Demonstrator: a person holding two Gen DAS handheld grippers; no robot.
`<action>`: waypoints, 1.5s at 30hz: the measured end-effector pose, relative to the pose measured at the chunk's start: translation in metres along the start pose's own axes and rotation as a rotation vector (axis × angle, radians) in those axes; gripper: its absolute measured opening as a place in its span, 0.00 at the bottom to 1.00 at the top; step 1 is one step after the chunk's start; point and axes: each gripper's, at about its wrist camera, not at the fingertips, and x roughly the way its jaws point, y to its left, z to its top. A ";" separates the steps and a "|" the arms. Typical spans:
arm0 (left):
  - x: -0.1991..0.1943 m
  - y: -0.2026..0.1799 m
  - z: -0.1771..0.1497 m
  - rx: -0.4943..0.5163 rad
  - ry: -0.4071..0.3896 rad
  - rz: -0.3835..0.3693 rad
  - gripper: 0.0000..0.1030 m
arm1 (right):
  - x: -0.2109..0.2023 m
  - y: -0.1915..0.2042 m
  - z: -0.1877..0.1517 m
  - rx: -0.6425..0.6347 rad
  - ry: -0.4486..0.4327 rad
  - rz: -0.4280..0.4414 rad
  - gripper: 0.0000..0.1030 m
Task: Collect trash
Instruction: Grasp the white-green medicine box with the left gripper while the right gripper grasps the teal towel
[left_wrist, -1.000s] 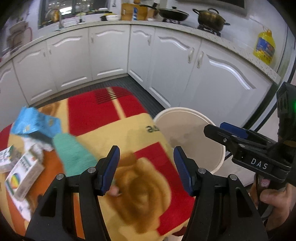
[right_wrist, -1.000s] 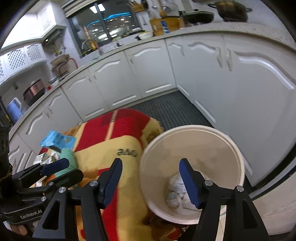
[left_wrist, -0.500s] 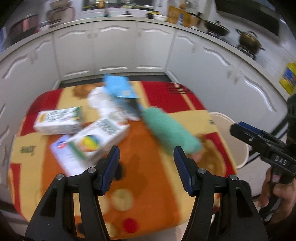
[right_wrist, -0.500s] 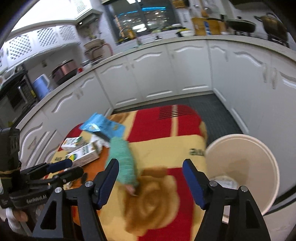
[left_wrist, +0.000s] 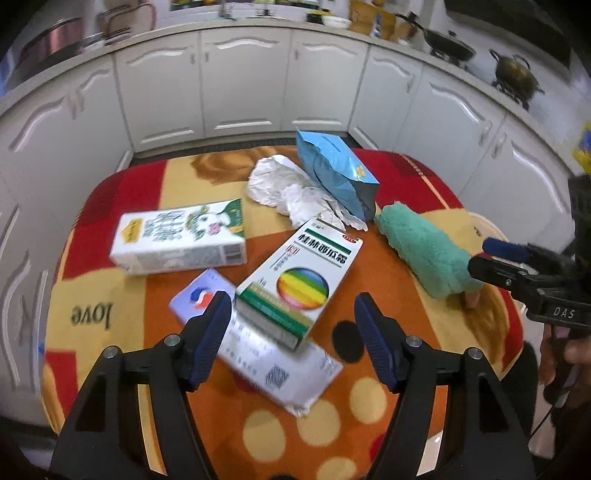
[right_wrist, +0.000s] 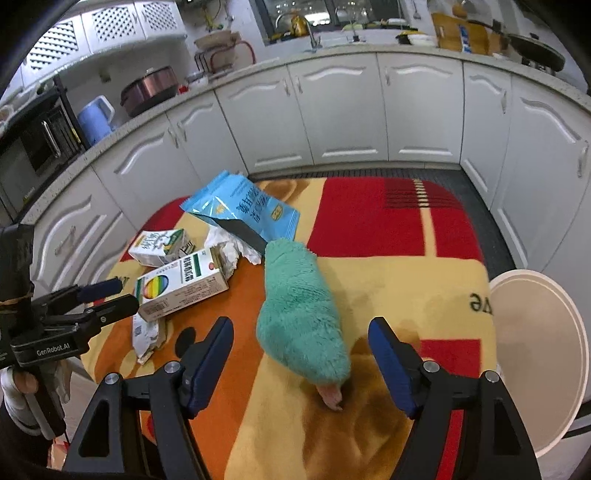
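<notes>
Trash lies on a table under a red, yellow and orange blanket (left_wrist: 110, 295). A rainbow-printed box (left_wrist: 301, 278) rests on a flat white packet (left_wrist: 258, 354); beside them are a white and green carton (left_wrist: 181, 238), crumpled paper (left_wrist: 291, 188), a blue snack bag (left_wrist: 334, 173) and a teal fluffy cloth (left_wrist: 424, 251). My left gripper (left_wrist: 293, 334) is open and empty, just above the rainbow box (right_wrist: 181, 290). My right gripper (right_wrist: 301, 363) is open and empty over the near end of the teal cloth (right_wrist: 299, 317). A white bin (right_wrist: 535, 354) stands right of the table.
White kitchen cabinets (right_wrist: 332, 110) curve around behind the table. A dark floor mat (right_wrist: 369, 173) lies between them and the table. The right gripper shows at the right edge of the left wrist view (left_wrist: 524, 269).
Both grippers have swung left, away from the bin, to the table. The left one now hangs over the boxes, the right one over the teal cloth. Both stayed open.
</notes>
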 end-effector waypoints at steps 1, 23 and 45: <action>0.005 -0.001 0.002 0.014 0.009 0.003 0.66 | 0.005 0.001 0.002 -0.012 0.009 -0.004 0.74; 0.057 -0.035 0.036 0.311 0.117 0.013 0.67 | 0.046 -0.005 0.009 -0.063 0.097 -0.002 0.75; 0.029 -0.045 0.038 0.300 0.058 -0.042 0.56 | 0.016 -0.009 0.001 -0.016 -0.001 0.105 0.46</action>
